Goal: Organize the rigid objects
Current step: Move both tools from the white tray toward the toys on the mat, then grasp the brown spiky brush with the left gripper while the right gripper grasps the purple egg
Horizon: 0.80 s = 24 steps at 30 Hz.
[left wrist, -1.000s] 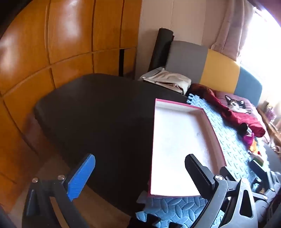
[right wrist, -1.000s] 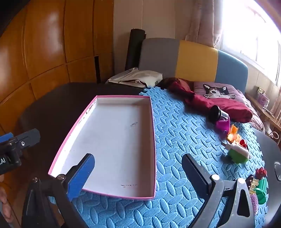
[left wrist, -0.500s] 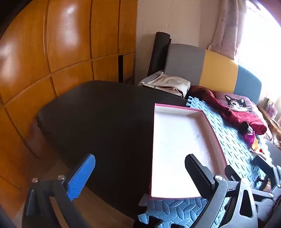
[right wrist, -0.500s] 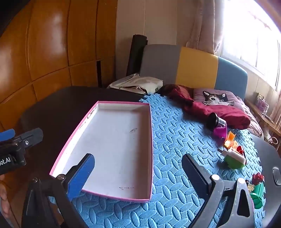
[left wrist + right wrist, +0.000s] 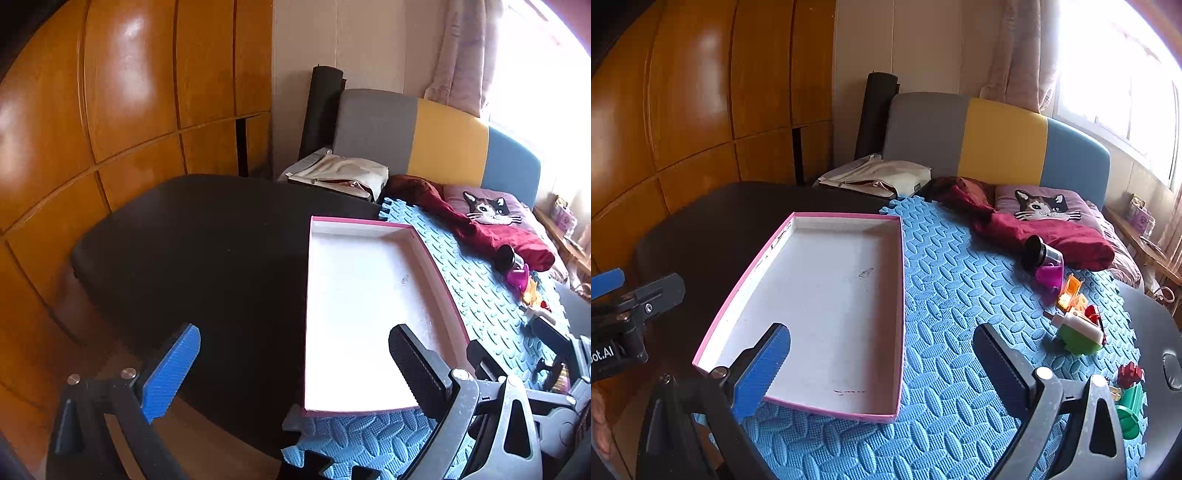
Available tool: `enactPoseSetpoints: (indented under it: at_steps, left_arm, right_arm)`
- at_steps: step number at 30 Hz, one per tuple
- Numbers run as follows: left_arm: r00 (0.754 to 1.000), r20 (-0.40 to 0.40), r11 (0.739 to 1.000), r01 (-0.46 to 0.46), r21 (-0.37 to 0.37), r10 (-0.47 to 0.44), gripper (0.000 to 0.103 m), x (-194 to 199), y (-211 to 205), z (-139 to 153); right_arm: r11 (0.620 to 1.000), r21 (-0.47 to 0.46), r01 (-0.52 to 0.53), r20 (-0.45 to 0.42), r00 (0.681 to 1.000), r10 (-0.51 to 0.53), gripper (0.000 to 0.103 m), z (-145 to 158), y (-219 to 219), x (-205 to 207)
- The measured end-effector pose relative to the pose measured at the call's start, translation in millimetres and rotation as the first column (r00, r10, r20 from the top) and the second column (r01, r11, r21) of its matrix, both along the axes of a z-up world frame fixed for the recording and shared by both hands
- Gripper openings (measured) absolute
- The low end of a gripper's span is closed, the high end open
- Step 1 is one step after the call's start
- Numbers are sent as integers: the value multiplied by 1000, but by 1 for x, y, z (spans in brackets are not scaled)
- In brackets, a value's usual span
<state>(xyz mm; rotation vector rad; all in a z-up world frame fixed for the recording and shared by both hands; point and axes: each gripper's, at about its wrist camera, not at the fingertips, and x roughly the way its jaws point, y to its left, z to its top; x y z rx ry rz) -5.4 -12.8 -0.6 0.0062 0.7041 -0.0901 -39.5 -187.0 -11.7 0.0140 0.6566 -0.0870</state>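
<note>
A shallow pink-rimmed tray with a bare white floor lies half on a blue foam mat; it also shows in the left wrist view as the tray. Right of it on the mat are small toys: a black-capped jar on a purple piece, an orange piece, a green and white block, a red gear and a green spool. My right gripper hovers open over the tray's near edge. My left gripper is open above the tray's near left corner, holding nothing.
The mat lies on a black table. A dark red cloth, a cat cushion and a beige bag sit at the back, before a grey, yellow and blue backrest. Wooden panels line the left.
Both views have shifted slightly, so the tray and mat sit a little lower and farther off. Both grippers remain open and nothing was picked up.
</note>
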Motion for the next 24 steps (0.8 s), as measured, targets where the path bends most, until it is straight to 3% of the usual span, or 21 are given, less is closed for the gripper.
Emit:
enactPoseSetpoints:
  at_steps: [13,19,22,24]
  left_arm:
    - [996,-8,995,93,36,-93,103,-1,-23,-3]
    - [985,-28,985,170,19,-169,103,2,-43,-3]
    - [974,-33,974,225,21,-224,102,3,-58,-3]
    - [952,-40,953,304,13,-303,102,3,-76,-1]
  right_arm:
    - [999,2,46,-2,999,-46,101,2,-30,-7]
    - [992,82,99,71,992,-105,101,25,-89,-31]
    - [985,99,144,50,987,-150,102,34,-125,-41]
    - [973,101,205,29,977,-209,102,36,-151,-51]
